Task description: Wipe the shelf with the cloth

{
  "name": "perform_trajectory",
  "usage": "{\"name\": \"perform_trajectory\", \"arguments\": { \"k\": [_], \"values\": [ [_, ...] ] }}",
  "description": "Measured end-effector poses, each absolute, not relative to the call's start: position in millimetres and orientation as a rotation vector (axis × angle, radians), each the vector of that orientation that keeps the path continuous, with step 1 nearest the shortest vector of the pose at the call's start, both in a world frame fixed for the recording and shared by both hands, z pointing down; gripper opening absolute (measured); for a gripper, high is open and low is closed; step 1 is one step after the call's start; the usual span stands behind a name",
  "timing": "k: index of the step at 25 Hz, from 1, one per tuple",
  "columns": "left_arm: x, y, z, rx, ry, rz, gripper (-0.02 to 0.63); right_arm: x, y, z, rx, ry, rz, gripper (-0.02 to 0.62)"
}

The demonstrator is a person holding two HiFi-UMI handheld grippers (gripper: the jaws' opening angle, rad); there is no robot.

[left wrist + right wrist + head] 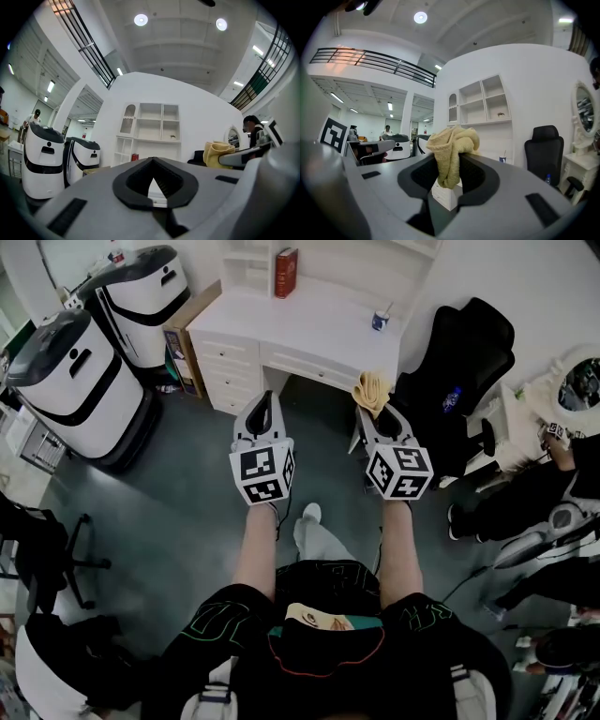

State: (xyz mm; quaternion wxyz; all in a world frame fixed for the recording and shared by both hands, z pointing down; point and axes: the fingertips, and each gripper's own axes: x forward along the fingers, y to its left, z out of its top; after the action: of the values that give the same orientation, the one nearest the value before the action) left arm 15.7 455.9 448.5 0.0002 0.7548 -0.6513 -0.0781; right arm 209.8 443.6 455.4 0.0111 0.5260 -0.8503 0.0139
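A crumpled yellow cloth (452,152) hangs from my right gripper (451,165), which is shut on it; in the head view the cloth (372,390) bunches at the right gripper's (373,411) tip, just in front of the white desk (319,329). My left gripper (264,401) is held level beside it, shut with nothing in it. The white shelf unit (151,131) stands on the desk ahead, also the shelf unit (480,101) in the right gripper view. A red book (286,273) leans in its lower part.
Two white-and-black robot machines (80,381) stand at the left. A black office chair (469,371) is right of the desk, and a small cup (380,322) sits on the desktop. A person (525,502) sits at the far right near a round mirror (581,385).
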Motion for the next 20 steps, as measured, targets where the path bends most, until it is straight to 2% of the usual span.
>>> {"name": "perform_trajectory", "arguments": {
  "k": [10, 20],
  "values": [
    [-9.6, 382.6, 470.1, 2.282, -2.100, -0.215, 0.000, 184.2, 359.4, 480.4, 1.543, -2.678, 0.091, 0.118],
    [-2.7, 250.3, 496.9, 2.224, -2.052, -0.042, -0.001, 199.2, 219.7, 493.3, 1.577, -2.654, 0.263, 0.118]
  ]
}}
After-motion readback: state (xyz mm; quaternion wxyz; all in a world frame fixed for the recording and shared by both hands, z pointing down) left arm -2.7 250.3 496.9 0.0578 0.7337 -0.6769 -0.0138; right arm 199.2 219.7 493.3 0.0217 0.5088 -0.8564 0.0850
